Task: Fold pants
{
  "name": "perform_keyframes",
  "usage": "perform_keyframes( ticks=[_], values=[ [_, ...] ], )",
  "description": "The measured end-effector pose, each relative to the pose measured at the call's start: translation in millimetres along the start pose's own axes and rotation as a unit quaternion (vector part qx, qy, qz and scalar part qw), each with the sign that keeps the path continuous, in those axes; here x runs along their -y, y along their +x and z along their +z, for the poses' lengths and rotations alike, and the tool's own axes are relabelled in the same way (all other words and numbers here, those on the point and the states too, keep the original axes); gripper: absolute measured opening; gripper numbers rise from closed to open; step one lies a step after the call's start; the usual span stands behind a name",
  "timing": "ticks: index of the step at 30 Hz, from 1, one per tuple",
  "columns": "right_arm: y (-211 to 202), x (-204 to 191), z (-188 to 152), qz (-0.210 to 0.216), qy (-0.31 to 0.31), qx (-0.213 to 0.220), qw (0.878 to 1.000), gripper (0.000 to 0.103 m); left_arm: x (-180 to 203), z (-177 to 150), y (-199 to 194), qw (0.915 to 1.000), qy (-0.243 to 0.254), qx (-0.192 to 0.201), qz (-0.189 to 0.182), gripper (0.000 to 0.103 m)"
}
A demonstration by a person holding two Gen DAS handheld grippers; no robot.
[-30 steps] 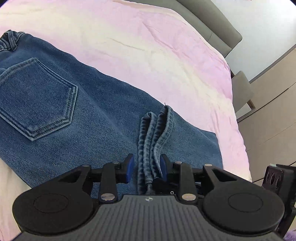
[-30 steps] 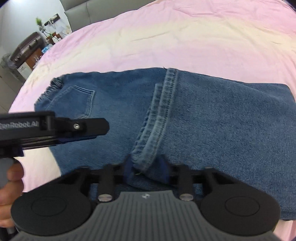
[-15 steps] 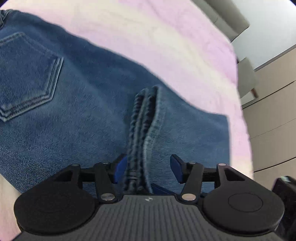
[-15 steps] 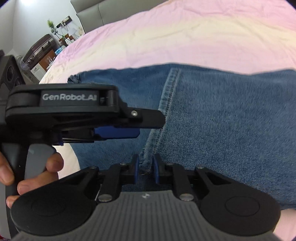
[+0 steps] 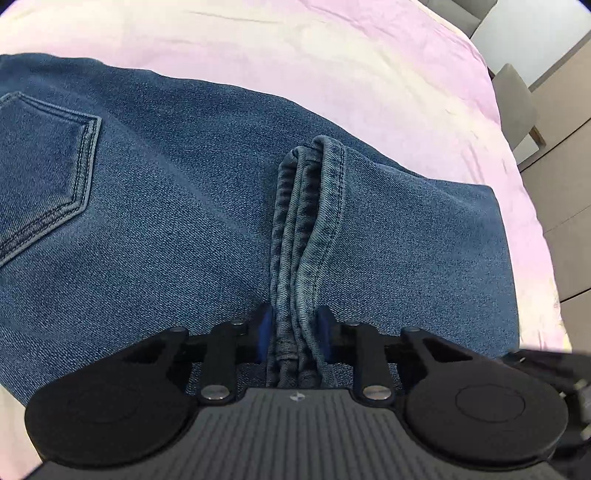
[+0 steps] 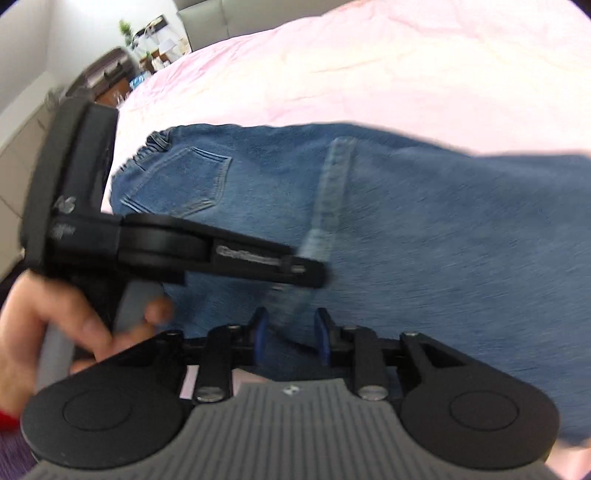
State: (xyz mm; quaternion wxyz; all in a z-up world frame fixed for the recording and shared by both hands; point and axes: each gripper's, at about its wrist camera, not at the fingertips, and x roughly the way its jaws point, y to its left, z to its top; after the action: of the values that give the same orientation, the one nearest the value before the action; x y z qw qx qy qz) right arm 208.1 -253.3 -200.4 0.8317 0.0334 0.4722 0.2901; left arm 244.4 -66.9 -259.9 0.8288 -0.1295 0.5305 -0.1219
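Note:
Blue jeans (image 5: 177, 206) lie folded on a pink bed sheet (image 5: 332, 55), back pocket (image 5: 40, 173) at the left. Their stacked leg hems (image 5: 310, 221) run down the middle. My left gripper (image 5: 293, 334) is shut on the near end of the hems. In the right wrist view the jeans (image 6: 424, 240) lie across the sheet (image 6: 369, 66). My right gripper (image 6: 291, 334) is open, with the hem band (image 6: 325, 214) just ahead of its gap and nothing clamped. The left gripper (image 6: 306, 271) reaches in from the left over the hems, held by a hand (image 6: 55, 332).
A grey chair (image 5: 517, 107) and beige cabinets (image 5: 569, 177) stand past the bed's right edge. A grey headboard (image 6: 229, 18) and a shelf with a plant (image 6: 147, 33) are at the far end. The right wrist view is motion-blurred.
My left gripper, open half a second ago, has closed on the hems. My right gripper, which pinched the hem, has opened and drawn back. The left gripper has swung across the right wrist view.

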Motion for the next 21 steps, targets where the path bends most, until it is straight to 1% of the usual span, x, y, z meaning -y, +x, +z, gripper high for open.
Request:
perform_keyframes(
  ticks=[1,3,6,8,10,12,14,15,17,19,21],
  values=[
    [-10.7,9.2,0.1,-0.014,-0.005,0.006,1.000,0.025,3.7,2.0,1.5,1.0000,0.001,-0.002,0.004,0.029],
    [-28.2,30.1,6.3,-0.056,-0.010,0.017,0.998,0.025,6.6,3.5,3.6,0.9999,0.004,-0.005,0.011,0.029],
    [-42.6,72.7,22.5,-0.122,-0.005,0.032,0.992,0.024,6.0,4.0,5.9,0.9998,0.008,-0.009,0.015,0.029],
    [-40.7,102.5,37.3,-0.141,0.015,0.032,0.989,0.023,6.6,3.6,8.0,0.9998,0.011,-0.011,0.016,0.029],
    [-28.4,123.5,52.6,-0.137,0.026,0.024,0.990,0.023,7.4,3.9,10.1,0.9997,0.014,-0.012,0.016,0.029],
    [-10.9,139.5,66.2,-0.138,0.037,0.015,0.990,0.021,8.2,4.5,12.5,0.9996,0.017,-0.014,0.017,0.029],
    [13.0,152.9,78.0,-0.154,0.044,-0.009,0.987,0.012,7.9,5.0,14.9,0.9996,0.018,-0.017,0.015,0.029],
    [24.5,160.6,81.8,-0.165,0.049,-0.019,0.985,0.002,7.8,4.8,16.5,0.9996,0.019,-0.018,0.015,0.031],
    [41.9,178.2,83.8,-0.157,0.086,-0.032,0.983,0.000,7.6,5.4,19.9,0.9995,0.022,-0.019,0.016,0.033],
    [51.0,193.3,83.5,-0.146,0.125,-0.033,0.981,0.000,7.7,5.3,22.6,0.9994,0.026,-0.020,0.015,0.034],
    [53.4,203.7,82.6,-0.135,0.148,-0.032,0.979,0.000,6.7,5.8,24.3,0.9994,0.024,-0.022,0.012,0.035]
  ],
)
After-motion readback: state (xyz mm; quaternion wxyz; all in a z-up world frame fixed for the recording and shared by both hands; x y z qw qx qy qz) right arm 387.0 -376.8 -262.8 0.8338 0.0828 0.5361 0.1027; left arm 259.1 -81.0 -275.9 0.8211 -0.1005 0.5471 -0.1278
